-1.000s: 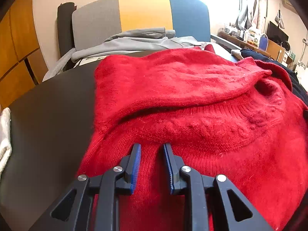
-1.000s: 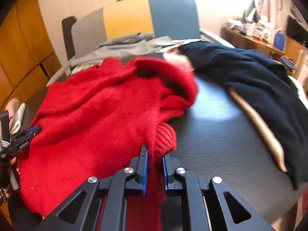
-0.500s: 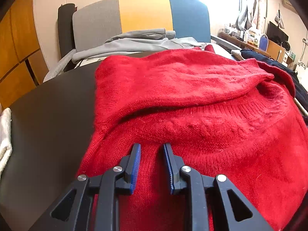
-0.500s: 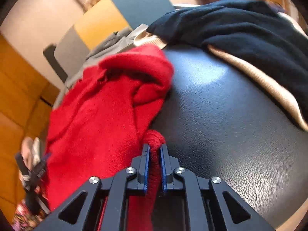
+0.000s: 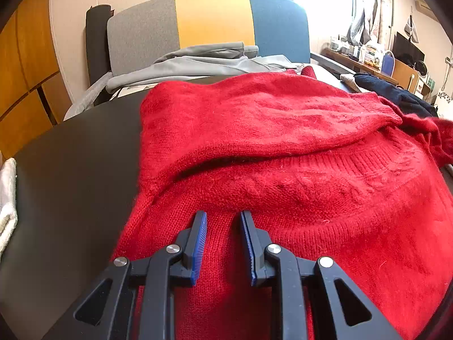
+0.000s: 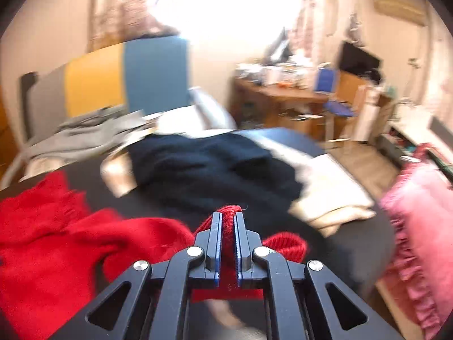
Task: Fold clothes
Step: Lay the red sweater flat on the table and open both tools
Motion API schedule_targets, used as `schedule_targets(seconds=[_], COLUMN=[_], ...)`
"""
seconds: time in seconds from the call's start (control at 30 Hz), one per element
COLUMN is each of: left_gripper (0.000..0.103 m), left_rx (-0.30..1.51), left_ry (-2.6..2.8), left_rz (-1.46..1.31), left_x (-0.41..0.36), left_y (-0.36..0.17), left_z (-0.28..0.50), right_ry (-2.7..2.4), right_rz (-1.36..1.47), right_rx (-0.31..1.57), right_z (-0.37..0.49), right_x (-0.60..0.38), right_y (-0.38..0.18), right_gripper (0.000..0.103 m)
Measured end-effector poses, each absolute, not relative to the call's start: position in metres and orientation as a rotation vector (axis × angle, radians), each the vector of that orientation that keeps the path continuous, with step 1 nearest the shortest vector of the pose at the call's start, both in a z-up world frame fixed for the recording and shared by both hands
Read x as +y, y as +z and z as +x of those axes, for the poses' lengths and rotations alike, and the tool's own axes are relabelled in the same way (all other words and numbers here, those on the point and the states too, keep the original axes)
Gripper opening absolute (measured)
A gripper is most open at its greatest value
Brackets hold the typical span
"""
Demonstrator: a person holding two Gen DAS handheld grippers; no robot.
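A: Where is the red sweater [image 5: 283, 170]?
B: Spread on the black table [image 5: 79, 170]. The right gripper [image 6: 227, 218] is clamped on a ribbed edge of it.
A: And the left gripper [image 5: 223, 221]?
B: Its jaws stand apart over the sweater, gripping nothing.

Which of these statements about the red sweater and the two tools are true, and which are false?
1. The right tool is clamped on a ribbed part of the red sweater. True.
2. The left tool pinches the sweater tightly. False: its pads stand apart over the knit.
3. A dark navy garment lies on the black table. True.
4. The grey garment lies on top of the red sweater. False: it lies behind it, on the chair.
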State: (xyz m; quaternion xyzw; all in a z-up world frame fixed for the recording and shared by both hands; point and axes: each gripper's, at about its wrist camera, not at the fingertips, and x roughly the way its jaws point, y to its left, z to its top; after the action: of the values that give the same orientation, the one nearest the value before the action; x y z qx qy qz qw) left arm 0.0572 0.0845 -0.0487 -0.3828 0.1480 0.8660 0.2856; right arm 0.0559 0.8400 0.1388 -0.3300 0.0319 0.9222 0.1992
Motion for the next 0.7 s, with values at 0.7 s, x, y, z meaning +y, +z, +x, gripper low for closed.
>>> schedule_targets(seconds=[0.7], left_gripper=[0.023], left_rx=[0.557], left_ry=[2.309], left_rz=[-1.002], left_x=[0.071], left_y=[-0.033], left_z=[0.042], right_ry=[3.06], right_rz=[-1.151], right_rx=[-0.117], right_z=[-0.003], right_x=[0.657], right_y=[0.087], right_gripper=[0.046])
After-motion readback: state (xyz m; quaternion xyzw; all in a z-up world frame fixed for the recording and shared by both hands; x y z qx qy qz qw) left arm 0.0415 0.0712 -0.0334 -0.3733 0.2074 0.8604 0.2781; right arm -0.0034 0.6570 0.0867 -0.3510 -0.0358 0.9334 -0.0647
